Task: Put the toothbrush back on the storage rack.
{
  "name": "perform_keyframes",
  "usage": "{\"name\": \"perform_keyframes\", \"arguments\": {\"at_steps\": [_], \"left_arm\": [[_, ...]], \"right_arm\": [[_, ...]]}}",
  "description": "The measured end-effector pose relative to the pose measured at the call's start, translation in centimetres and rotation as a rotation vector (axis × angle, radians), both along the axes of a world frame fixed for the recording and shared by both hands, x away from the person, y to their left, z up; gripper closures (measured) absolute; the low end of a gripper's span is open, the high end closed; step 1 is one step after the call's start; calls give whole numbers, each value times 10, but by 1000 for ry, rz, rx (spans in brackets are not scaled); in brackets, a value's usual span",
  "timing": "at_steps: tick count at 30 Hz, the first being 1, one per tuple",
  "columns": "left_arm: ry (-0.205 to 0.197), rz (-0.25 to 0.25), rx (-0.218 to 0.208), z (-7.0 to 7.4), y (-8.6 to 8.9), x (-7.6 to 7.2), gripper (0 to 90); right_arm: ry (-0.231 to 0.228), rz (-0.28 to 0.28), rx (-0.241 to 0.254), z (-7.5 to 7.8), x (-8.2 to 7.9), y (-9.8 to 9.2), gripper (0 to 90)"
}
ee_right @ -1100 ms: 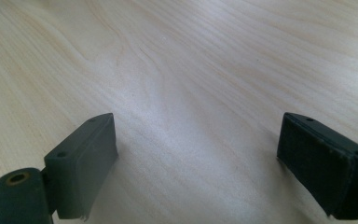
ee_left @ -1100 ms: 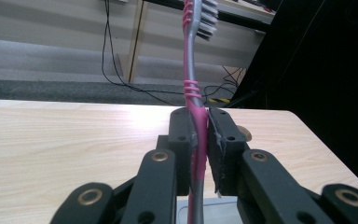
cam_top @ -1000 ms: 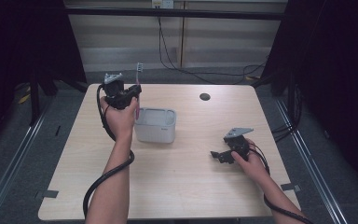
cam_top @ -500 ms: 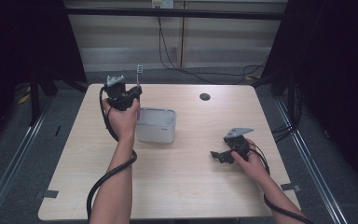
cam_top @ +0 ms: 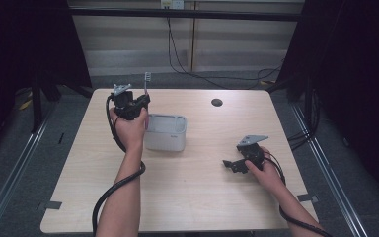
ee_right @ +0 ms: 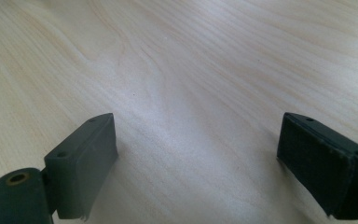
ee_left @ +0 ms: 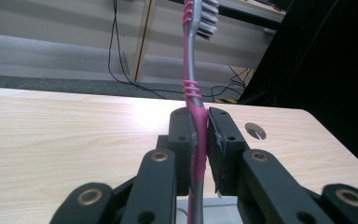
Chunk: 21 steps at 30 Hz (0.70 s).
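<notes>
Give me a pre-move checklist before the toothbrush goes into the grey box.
1. Grip on the toothbrush: ok. The left gripper has both pads pressed on the pink handle.
2. Brush attitude: ok. It stands upright, bristle head up, handle end hanging below the jaws.
3. Position over the grey box: not ok. In the high view the left gripper is held at the box's left edge, not yet over the opening.
4. Box opening free: cannot tell. The inside is barely visible from this angle.
5. Right gripper out of the way: ok. It rests open on the table, well apart from the box.
</notes>
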State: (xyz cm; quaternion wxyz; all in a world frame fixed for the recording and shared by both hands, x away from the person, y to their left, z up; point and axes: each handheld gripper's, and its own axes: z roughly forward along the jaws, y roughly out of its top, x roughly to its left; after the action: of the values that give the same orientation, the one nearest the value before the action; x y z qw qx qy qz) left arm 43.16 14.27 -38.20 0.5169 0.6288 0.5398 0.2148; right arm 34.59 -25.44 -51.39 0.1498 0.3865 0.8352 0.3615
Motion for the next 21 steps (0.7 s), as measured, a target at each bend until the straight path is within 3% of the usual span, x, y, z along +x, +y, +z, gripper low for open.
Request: {"name": "perform_keyframes", "arguments": {"at_steps": [18,21], "left_arm": [[-9,-13,19,-7,0,-2,803],[-15,-20,22,-6,1,-4,854]], "right_arm": [[0,2,0,0,0,0,112],[0,2,1,0,0,0,113]]}}
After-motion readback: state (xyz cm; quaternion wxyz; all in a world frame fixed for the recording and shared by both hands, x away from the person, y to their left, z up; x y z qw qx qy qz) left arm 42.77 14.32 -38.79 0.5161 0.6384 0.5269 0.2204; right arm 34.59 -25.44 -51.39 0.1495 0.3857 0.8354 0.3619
